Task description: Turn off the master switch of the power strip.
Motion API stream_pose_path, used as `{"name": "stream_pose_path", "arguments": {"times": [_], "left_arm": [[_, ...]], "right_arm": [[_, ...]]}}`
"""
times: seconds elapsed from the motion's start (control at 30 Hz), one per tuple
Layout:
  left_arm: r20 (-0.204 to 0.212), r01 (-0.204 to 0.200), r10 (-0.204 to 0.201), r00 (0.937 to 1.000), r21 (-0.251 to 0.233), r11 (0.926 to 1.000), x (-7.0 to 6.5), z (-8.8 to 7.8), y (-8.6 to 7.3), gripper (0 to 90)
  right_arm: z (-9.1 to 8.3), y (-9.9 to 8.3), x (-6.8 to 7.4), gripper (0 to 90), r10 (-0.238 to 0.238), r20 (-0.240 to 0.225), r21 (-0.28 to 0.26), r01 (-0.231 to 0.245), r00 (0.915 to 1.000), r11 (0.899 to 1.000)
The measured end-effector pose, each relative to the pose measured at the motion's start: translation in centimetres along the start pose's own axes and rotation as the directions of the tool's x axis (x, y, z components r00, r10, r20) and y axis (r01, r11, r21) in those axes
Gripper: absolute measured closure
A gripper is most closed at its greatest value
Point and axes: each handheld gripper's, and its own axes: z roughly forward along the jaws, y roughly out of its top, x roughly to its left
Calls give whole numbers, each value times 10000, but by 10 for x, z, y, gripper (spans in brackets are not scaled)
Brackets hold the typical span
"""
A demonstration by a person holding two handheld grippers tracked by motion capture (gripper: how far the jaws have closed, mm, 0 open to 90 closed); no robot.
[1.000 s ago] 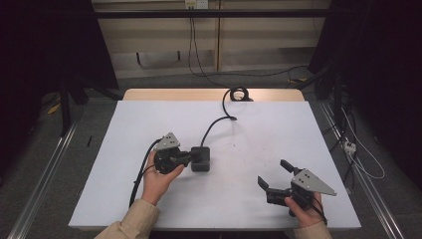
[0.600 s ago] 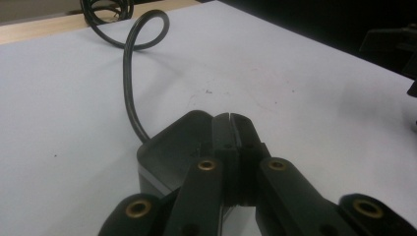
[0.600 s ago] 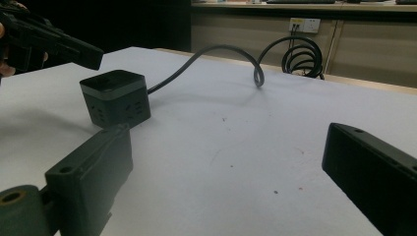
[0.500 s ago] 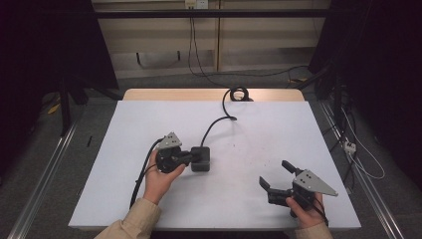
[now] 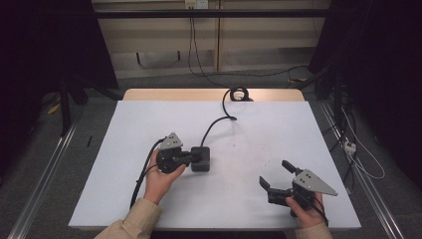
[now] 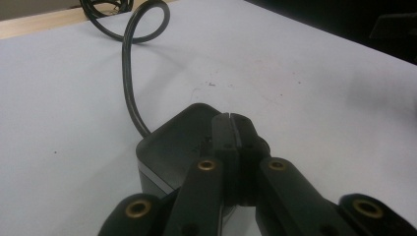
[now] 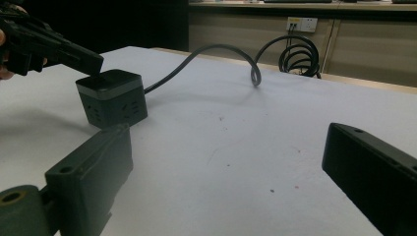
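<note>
On the white table (image 5: 149, 129), a bit left of the middle, sits a dark cube-shaped power block (image 5: 201, 159) with a paler band under its top, and its black cord (image 5: 215, 125) snakes off toward the far edge, where it ends in a coil (image 5: 239, 93). The left hand-held gripper (image 5: 195, 156) is right at that block: its jaws are pressed fully together with nothing between them, and the closed tip sits on or just over the block's top face. In the left gripper view the two jaws meet in one seam right above the block (image 6: 172, 142), but I honestly can't tell if they actually touch it. From the right gripper view the closed tip (image 7: 96, 63) looks to be resting at the top near edge of the block (image 7: 112, 97). The right hand-held gripper (image 5: 276, 174) is well apart, near the front right corner, jaws spread wide and holding nothing, pointed toward the block.
</note>
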Motion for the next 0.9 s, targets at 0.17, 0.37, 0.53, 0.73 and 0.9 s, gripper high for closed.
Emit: {"name": "stream_pose_path", "arguments": {"times": [0.17,0.37,0.53,0.73,0.9], "left_arm": [[-60,-74,74,10000,46,10000,0,1,0,900],[-75,-63,63,10000,9,10000,0,1,0,900],[-123,-150,151,9998,9,9999,-1,2,0,900],[-250,-379,381,9990,81,9993,-3,2,0,900],[-305,-464,467,9984,99,9989,-3,2,0,900]], "right_arm": [[0,0,1,46,-19,9,0,19,10000,10000],[-1,1,1,47,-44,20,4,44,10000,10000],[-2,1,2,46,-40,66,19,39,10000,10000],[-3,1,2,46,-65,91,24,65,9999,10000],[-2,1,3,46,-85,82,26,85,9999,10000]]}}
